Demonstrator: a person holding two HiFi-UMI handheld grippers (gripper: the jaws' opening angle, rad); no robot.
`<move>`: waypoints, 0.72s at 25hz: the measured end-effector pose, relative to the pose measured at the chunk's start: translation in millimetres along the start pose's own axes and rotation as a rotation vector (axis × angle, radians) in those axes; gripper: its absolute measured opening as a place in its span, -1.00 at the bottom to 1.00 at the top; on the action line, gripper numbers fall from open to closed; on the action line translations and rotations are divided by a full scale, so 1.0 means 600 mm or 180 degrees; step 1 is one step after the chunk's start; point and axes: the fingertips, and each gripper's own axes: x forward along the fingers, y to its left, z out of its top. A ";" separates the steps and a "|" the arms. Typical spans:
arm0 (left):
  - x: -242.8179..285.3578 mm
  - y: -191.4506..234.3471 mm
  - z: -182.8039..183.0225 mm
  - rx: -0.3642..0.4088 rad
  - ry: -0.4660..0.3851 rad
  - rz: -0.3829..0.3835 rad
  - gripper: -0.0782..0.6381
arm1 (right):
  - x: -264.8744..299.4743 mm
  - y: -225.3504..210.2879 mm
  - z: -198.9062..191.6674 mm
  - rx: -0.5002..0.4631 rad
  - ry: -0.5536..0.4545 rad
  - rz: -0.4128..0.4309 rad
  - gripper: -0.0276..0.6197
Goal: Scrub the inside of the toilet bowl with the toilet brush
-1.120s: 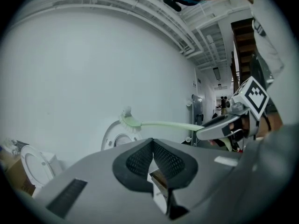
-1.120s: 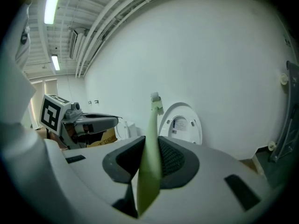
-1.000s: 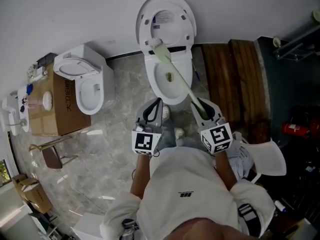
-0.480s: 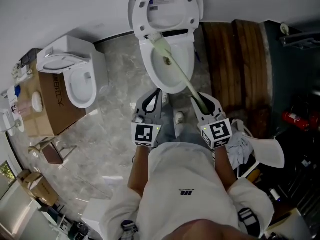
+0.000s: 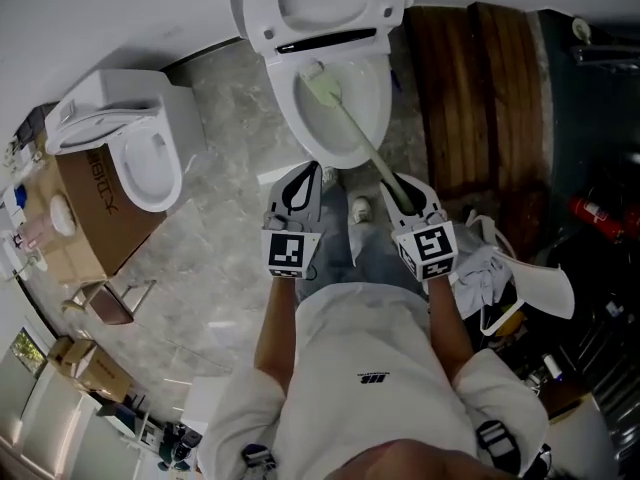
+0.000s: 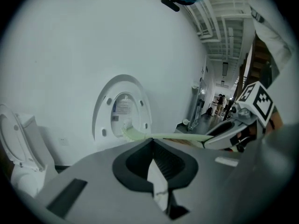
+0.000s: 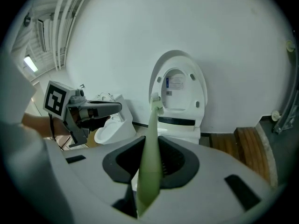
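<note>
Our right gripper clamps the brush handle; its head has dropped from the back rim into the bowl, at 11 o'clock, so scrubbing can begin. Our left gripper, pinched closed on nothing, waits at 7

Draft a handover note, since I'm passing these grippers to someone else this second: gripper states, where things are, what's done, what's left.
Right gripper: shut on the toilet brush handle.
Left gripper: shut, empty.
Brush head is inside the toilet bowl, at its back; lid is up.
Done: brush grasped and in the bowl.
To do: scrub round the inside; progress so far cannot be told.
</note>
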 end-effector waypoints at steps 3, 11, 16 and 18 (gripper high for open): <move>0.025 0.016 -0.032 -0.0046 0.0102 -0.0046 -0.76 | 0.032 -0.009 -0.029 0.0028 0.0118 -0.0015 -0.68; 0.084 0.024 -0.125 -0.0153 0.0388 -0.0215 -0.76 | 0.101 -0.033 -0.088 0.0159 0.0326 -0.0031 -0.68; 0.120 0.025 -0.176 -0.0161 0.0522 -0.0327 -0.76 | 0.145 -0.046 -0.143 0.0204 0.0526 -0.0039 -0.68; 0.134 0.027 -0.198 -0.0153 0.0576 -0.0369 -0.76 | 0.162 -0.052 -0.164 0.0216 0.0595 -0.0040 -0.68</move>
